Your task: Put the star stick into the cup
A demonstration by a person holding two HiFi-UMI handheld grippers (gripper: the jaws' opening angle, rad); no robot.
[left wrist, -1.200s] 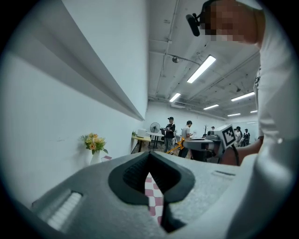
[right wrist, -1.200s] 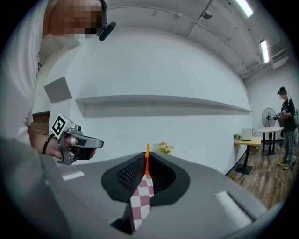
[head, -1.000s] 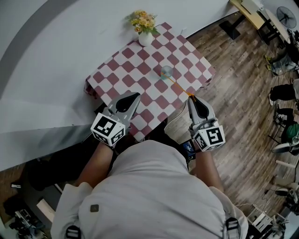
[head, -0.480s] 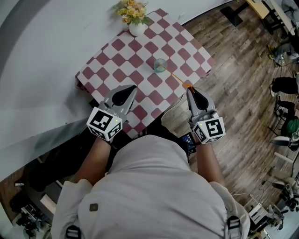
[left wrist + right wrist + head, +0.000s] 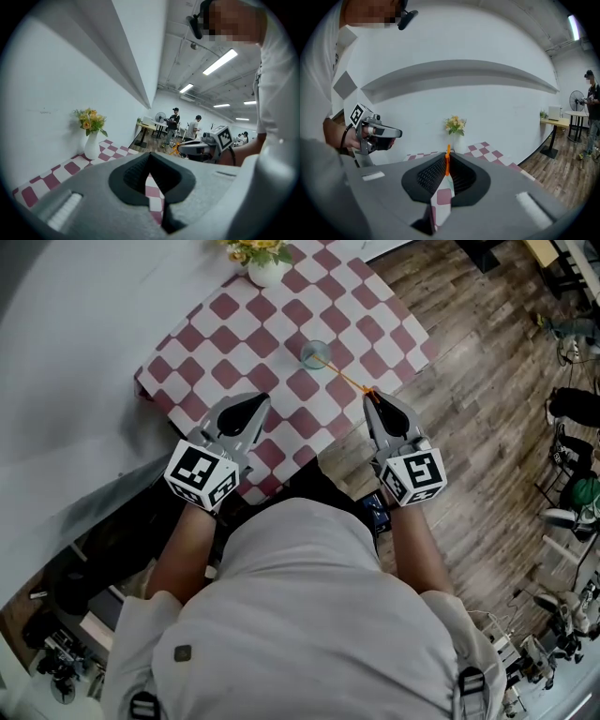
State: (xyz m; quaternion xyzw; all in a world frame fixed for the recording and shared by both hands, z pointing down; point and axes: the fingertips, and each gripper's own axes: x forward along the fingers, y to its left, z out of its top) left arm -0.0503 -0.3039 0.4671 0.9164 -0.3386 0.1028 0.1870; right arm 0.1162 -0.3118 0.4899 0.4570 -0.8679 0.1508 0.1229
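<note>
A clear cup stands on the red-and-white checkered table. The thin orange star stick runs from the cup's rim back to my right gripper, which is shut on its near end. In the right gripper view the stick stands upright between the closed jaws. I cannot tell whether its far tip is inside the cup. My left gripper hovers over the table's near edge, left of the cup, shut and holding nothing. Its jaws meet in the left gripper view.
A white vase of yellow flowers stands at the table's far corner, close to a white wall. Wooden floor lies to the right, with desks, a fan and people farther off.
The head view has shifted, so the table and cup sit higher and further left in the picture. Both grippers keep much the same place relative to the cup, and the stick is still held.
</note>
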